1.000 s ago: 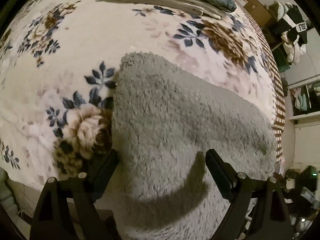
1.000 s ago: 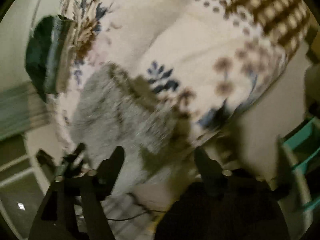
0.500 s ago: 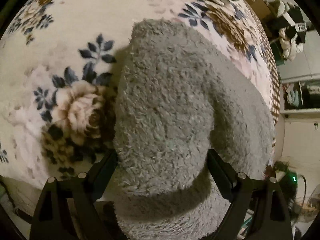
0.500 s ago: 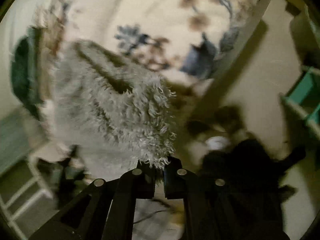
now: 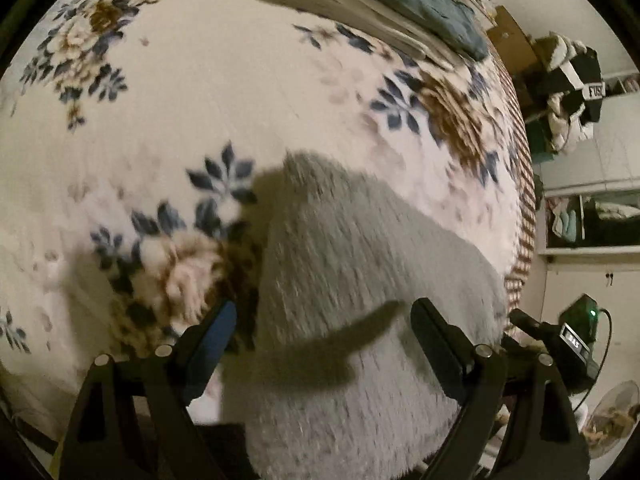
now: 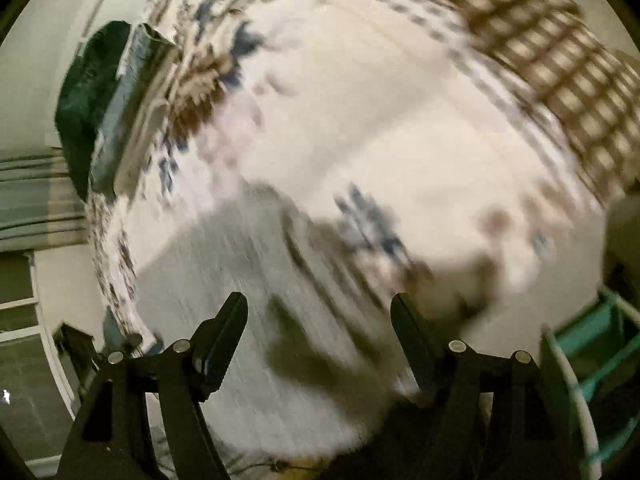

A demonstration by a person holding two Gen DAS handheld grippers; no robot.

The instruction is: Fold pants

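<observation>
Left gripper (image 5: 323,316): jaws wide apart, nothing clamped, hovering over the near end of the grey fuzzy pants (image 5: 360,320); the fabric sits in the gap between the fingers but the pads aren't pressing on it. Right gripper (image 6: 319,312): jaws opening, already well spread, nothing pinched; grey pile shows below and between its fingers, and the frame is motion-blurred, so contact with the fabric can't be told. Pants lie folded on the floral blanket (image 5: 160,120) at the near edge of the bed, one rounded end pointing away up the bed, the other end running out under the left gripper. Gripper shadows fall across the grey fabric. Far side of the bed: stack of folded textiles (image 5: 380,4), teal on top of pale ones. Right of the bed: clothes pile (image 5: 568,92) and shelving against the wall.
</observation>
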